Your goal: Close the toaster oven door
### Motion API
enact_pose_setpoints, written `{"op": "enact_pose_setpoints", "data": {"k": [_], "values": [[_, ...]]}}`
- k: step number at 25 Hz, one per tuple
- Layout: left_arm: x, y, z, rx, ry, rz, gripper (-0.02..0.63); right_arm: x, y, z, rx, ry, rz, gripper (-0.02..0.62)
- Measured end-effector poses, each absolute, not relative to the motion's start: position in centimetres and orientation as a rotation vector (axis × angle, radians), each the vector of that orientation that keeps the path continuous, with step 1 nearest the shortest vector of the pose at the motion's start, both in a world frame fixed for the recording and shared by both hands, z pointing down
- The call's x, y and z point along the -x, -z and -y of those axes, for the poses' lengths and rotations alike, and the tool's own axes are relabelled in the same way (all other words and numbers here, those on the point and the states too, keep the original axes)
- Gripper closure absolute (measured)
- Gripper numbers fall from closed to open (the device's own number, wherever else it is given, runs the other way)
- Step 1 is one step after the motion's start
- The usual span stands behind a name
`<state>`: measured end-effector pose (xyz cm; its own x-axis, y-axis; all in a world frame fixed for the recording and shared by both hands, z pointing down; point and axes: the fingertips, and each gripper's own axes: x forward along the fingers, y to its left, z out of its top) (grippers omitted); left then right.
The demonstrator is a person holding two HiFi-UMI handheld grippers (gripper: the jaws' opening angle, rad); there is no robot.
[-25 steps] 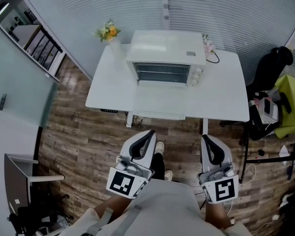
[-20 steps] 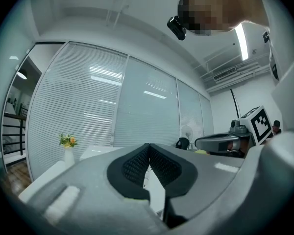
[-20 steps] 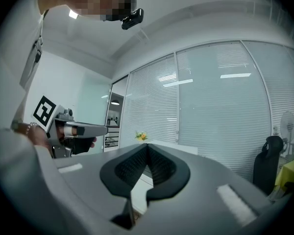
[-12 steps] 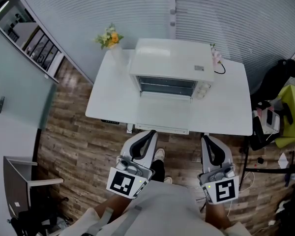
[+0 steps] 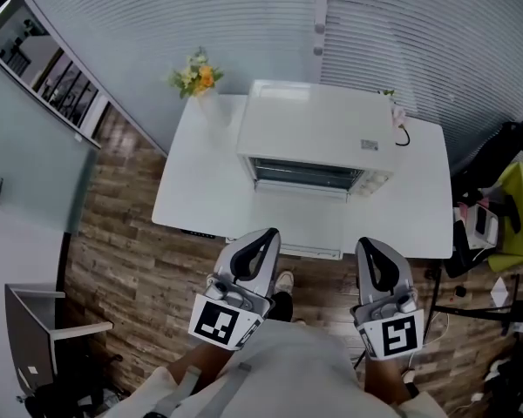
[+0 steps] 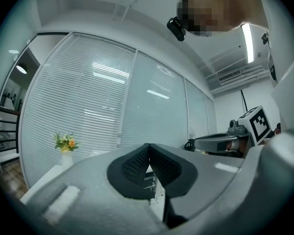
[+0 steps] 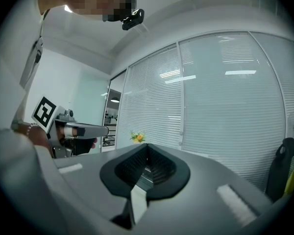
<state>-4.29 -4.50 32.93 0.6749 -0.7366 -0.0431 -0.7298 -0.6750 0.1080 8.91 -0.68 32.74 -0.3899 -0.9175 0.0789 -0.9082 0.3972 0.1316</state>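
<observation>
A white toaster oven (image 5: 318, 138) stands on a white table (image 5: 200, 190) ahead of me in the head view. Its front is open, the wire rack (image 5: 307, 175) shows inside, and the door (image 5: 301, 190) is folded down. Both grippers hang short of the table's near edge, held level and pointing at it. My left gripper (image 5: 266, 238) is shut with nothing in it, and its pads meet in the left gripper view (image 6: 148, 148). My right gripper (image 5: 369, 249) is also shut and empty, as seen in its own view (image 7: 147, 148).
A vase of yellow flowers (image 5: 196, 77) stands at the table's back left corner, a small pink object (image 5: 394, 110) with a cable at the back right. Glass walls with blinds stand behind. A black chair (image 5: 506, 146) and a yellow-green item (image 5: 519, 207) are at the right, shelves (image 5: 52, 68) at the left.
The table and oven have drawn nearer to me and sit closer to the grippers' tips. Both grippers keep the same shut pose.
</observation>
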Motion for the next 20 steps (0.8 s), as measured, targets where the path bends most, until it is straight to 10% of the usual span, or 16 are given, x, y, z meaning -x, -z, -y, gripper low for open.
{"op": "enact_pose_setpoints", "data": {"k": [20], "values": [[5.3,-32.8,13.1,-2.843,0.142,1.152,0.607,-7.2,-32.2,9.1,-1.693,0.126,2.472,0.591]]}}
